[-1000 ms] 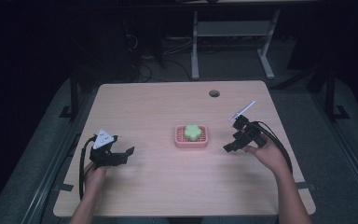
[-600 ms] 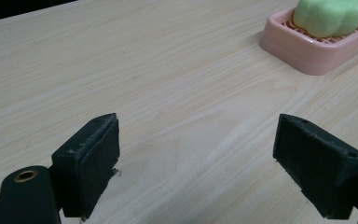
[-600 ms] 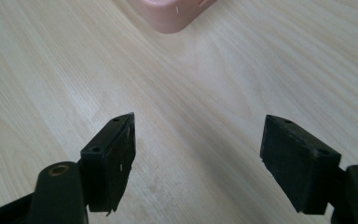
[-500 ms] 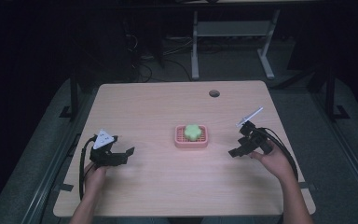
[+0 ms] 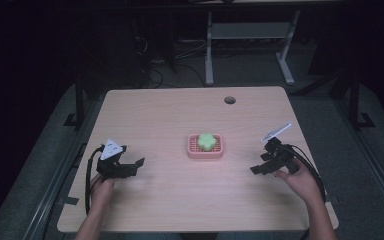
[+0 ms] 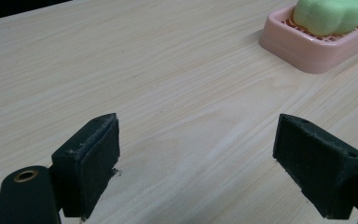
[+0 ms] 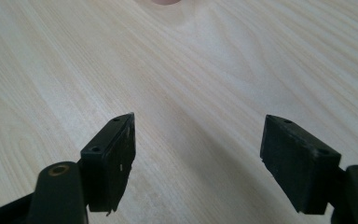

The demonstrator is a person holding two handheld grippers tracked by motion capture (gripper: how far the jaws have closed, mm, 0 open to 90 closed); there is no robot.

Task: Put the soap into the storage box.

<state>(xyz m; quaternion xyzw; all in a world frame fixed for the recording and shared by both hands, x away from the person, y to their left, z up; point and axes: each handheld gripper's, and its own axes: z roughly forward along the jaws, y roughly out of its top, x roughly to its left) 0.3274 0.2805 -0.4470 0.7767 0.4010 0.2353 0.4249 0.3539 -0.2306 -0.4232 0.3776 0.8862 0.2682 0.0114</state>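
A pink ridged dish (image 5: 205, 151) sits at the middle of the wooden table (image 5: 180, 110), with a pale green lobed block (image 5: 207, 140) lying in it. The left gripper view shows the same dish (image 6: 307, 51) and green block (image 6: 331, 16) at its upper right. My left gripper (image 5: 136, 167) rests low over the table's left side, open, nothing between its jaws (image 6: 198, 163). My right gripper (image 5: 258, 166) hovers right of the dish, open and holding nothing (image 7: 198, 161). A sliver of the pink dish (image 7: 165, 2) peeks in at the top of the right gripper view.
A round cable hole (image 5: 229, 100) lies near the table's far edge. Behind the table stand a white metal frame (image 5: 245, 45) and loose cables on the floor (image 5: 155, 65). Grey floor borders the table on both sides.
The right gripper has drifted down and toward the near right side of the table, away from the dish. The left gripper has stayed put.
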